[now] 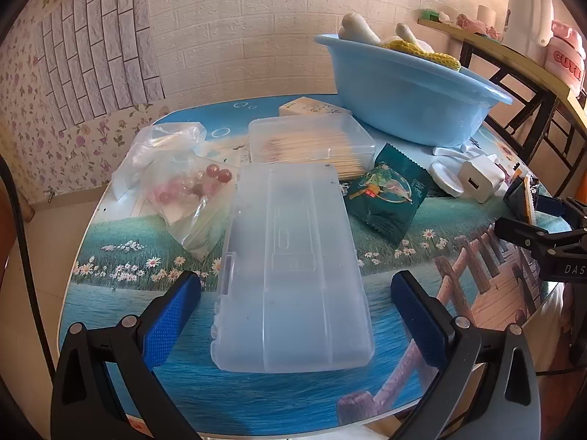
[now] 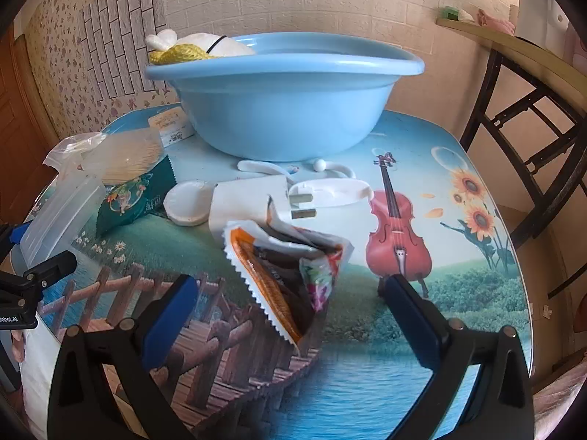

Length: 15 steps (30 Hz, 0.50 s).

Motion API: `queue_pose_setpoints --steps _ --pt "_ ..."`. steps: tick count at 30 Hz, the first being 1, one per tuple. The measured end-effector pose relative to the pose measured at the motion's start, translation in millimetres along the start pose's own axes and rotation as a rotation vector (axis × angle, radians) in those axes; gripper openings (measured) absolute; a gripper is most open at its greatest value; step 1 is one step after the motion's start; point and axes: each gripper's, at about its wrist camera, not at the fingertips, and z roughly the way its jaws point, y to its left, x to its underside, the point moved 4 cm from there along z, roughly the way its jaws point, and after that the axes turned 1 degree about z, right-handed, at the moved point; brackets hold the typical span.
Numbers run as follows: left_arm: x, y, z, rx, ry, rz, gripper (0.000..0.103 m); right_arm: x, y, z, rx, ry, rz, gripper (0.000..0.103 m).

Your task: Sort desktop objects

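Note:
My left gripper [image 1: 295,289] is open, its blue pads on either side of a frosted plastic case [image 1: 293,267] lying flat on the table, not touching it. Behind the case stand a clear box of toothpicks [image 1: 312,141], a bag of beads [image 1: 190,187] and a green snack packet [image 1: 389,194]. My right gripper [image 2: 293,289] is open around an orange-and-brown snack packet [image 2: 290,271] on the table. Behind it lie a white charger plug [image 2: 253,205], a white round pad [image 2: 189,201] and a white lid [image 2: 330,198]. A blue basin [image 2: 282,102] holds soft toys.
The table [image 1: 256,396] has a printed picture top. The right gripper shows at the right edge of the left wrist view [image 1: 550,242]. A dark-framed shelf [image 2: 532,117] stands right of the table, with rolls and jars on it. A yellow card box [image 1: 312,108] lies by the basin.

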Motion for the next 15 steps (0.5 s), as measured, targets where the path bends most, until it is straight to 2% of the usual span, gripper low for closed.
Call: queue_pose_setpoints --steps 15 --pt "-0.7 0.8 0.9 -0.001 0.002 -0.002 0.103 -1.1 -0.4 1.0 -0.002 -0.005 -0.004 0.103"
